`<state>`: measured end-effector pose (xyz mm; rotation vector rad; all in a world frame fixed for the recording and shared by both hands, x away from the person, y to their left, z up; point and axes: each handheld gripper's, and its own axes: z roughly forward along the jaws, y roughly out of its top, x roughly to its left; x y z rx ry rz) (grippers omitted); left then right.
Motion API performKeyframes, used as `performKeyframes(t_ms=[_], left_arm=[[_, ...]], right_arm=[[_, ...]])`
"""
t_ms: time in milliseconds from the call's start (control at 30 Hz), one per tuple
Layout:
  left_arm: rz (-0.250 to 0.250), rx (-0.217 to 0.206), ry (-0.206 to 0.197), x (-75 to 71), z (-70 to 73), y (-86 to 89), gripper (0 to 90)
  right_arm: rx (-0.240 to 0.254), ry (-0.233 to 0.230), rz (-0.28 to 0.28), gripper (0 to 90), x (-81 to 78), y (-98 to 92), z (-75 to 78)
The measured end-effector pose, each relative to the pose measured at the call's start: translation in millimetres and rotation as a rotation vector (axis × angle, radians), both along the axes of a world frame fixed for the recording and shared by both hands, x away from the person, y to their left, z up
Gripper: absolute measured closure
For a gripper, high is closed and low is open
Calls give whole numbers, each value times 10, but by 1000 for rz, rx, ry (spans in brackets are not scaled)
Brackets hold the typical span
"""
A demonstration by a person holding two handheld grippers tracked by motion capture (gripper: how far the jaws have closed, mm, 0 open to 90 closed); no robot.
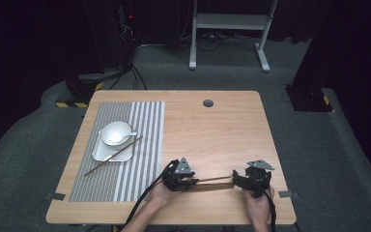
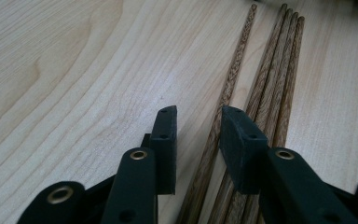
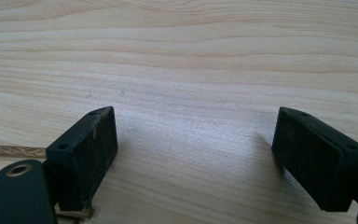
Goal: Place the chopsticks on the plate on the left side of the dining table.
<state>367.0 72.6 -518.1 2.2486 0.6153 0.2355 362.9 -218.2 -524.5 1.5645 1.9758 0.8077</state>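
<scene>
High view: a bundle of wooden chopsticks [image 1: 216, 182] lies on the table [image 1: 212, 130] near its front edge, long axis running left to right, spanning from the left gripper [image 1: 186, 182] to the right gripper [image 1: 236, 181]. A bowl [image 1: 115, 133] sits well apart on a striped mat [image 1: 145, 154].

Left gripper view: the jaws stand partly spread, straddling 1 separated chopstick [image 2: 233, 79] without pressing it; 3 more [image 2: 279, 70] lie just beside, under the far jaw. The left hand looks nearer for the pick.

Right gripper view: the jaws are spread wide over bare wood, chopstick ends [image 3: 9, 150] at the edge. No writing is readable.
</scene>
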Motion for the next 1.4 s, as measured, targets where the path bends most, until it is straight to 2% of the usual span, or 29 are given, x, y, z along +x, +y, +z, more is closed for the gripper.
performKeyframes(t_ms=[333,500,833,1167,1400], left_arm=[[-30,19,-18,23,18,-44,702],[-40,20,-17,32,17,-59,728],[-74,47,-25,47,30,-113,756],[-76,39,-16,78,20,-122,777],[-100,43,-24,90,21,-128,817]], right_arm=[[0,0,0,136,0,0,0],[-1,-1,1,136,1,-1,0],[0,0,0,136,0,0,0],[0,0,0,136,0,0,0],[0,0,0,136,0,0,0]])
